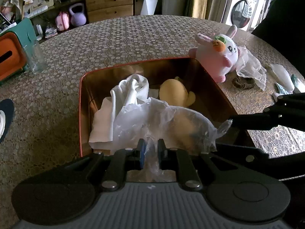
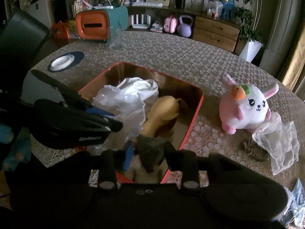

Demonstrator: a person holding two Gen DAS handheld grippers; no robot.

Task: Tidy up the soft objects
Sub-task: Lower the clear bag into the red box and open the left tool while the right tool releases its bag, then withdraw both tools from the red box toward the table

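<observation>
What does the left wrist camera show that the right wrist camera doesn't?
Only the left wrist view shows the left claw pinching the clear plastic bag and a washing machine. Only the right wrist view shows the right claw gripping a grey soft piece and a white dish. Both show the red box, yellow plush, white cloth and bunny plush.

The lace-covered table (image 2: 171, 57) carries an orange-rimmed box (image 2: 192, 122); bunny plush (image 2: 247, 108); glass (image 2: 115, 38); gauze (image 2: 280, 145).
</observation>
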